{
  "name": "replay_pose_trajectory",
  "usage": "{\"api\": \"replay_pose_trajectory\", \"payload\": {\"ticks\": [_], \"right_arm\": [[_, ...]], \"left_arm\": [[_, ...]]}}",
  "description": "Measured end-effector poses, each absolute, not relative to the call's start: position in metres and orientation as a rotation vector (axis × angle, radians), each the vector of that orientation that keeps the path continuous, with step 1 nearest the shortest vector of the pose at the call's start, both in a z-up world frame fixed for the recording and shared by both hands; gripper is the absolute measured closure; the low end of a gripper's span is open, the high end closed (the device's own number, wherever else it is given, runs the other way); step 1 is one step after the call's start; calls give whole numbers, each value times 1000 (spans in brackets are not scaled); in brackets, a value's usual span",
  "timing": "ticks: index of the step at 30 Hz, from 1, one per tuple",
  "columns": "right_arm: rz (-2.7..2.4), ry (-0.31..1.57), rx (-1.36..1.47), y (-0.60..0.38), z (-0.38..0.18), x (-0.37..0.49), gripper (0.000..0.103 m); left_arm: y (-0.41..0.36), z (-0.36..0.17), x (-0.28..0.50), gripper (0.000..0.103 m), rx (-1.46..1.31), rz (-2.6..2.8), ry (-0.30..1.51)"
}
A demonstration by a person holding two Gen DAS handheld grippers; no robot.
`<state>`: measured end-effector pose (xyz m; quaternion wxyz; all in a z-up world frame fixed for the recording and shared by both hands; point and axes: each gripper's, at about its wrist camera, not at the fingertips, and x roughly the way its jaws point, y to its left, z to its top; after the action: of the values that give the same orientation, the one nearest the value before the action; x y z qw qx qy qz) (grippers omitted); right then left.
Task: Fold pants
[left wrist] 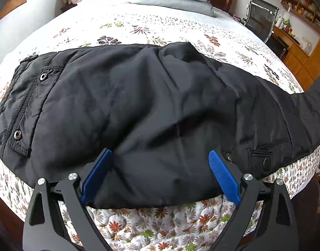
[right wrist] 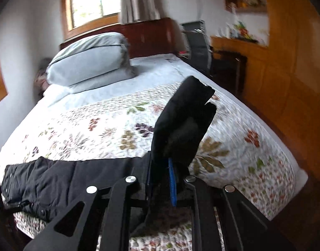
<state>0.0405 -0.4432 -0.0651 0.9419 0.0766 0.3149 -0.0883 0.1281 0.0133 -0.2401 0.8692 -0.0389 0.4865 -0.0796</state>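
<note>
- Black pants [left wrist: 151, 104] lie across the near part of the bed [left wrist: 139, 27], long axis running side to side in front of the left tool [left wrist: 160, 156]; waist end with snap buttons [left wrist: 17, 135] lies to that tool's left, legs trail off to its right.
- Right-hand end is lifted: the leg cuffs [right wrist: 185, 121] stand upright off the quilt, directly ahead of the right tool [right wrist: 170, 167].
- Right tool: jaws narrow, clamped on the cuff fabric; one blue pad [right wrist: 172, 184] shows edge-on.
- Left tool: jaws spread wide, blue pads [left wrist: 97, 173] straddling the pants' near edge, fabric between them, not pinched.
- Beyond both tools: floral quilt, folded grey bedding [right wrist: 89, 62] at the headboard [right wrist: 149, 35].
- Wooden cabinets [right wrist: 285, 73] beyond the bed, to the right tool's right.
</note>
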Motion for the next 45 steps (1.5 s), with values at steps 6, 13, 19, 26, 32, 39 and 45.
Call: {"api": "replay_pose_trajectory", "payload": {"ticks": [6, 13, 19, 26, 32, 39, 45], "right_arm": [[-93, 640, 42, -400, -57, 47, 89], [0, 649, -33, -360, -57, 52, 89], [93, 675, -95, -324, -67, 59, 89], [196, 760, -171, -280, -96, 72, 100], [265, 836, -52, -278, -124, 76, 100], [251, 886, -9, -284, -138, 101, 95], [186, 860, -155, -266, -144, 118, 52]], "left_arm": [[15, -240, 130, 9, -106, -174, 1020], [14, -240, 129, 9, -96, -177, 1017], [15, -240, 129, 9, -106, -180, 1018], [20, -239, 129, 9, -126, -191, 1018], [20, -239, 127, 9, -120, -195, 1015], [15, -239, 126, 6, -100, -189, 1012], [15, -240, 128, 4, -103, -194, 1013]]}}
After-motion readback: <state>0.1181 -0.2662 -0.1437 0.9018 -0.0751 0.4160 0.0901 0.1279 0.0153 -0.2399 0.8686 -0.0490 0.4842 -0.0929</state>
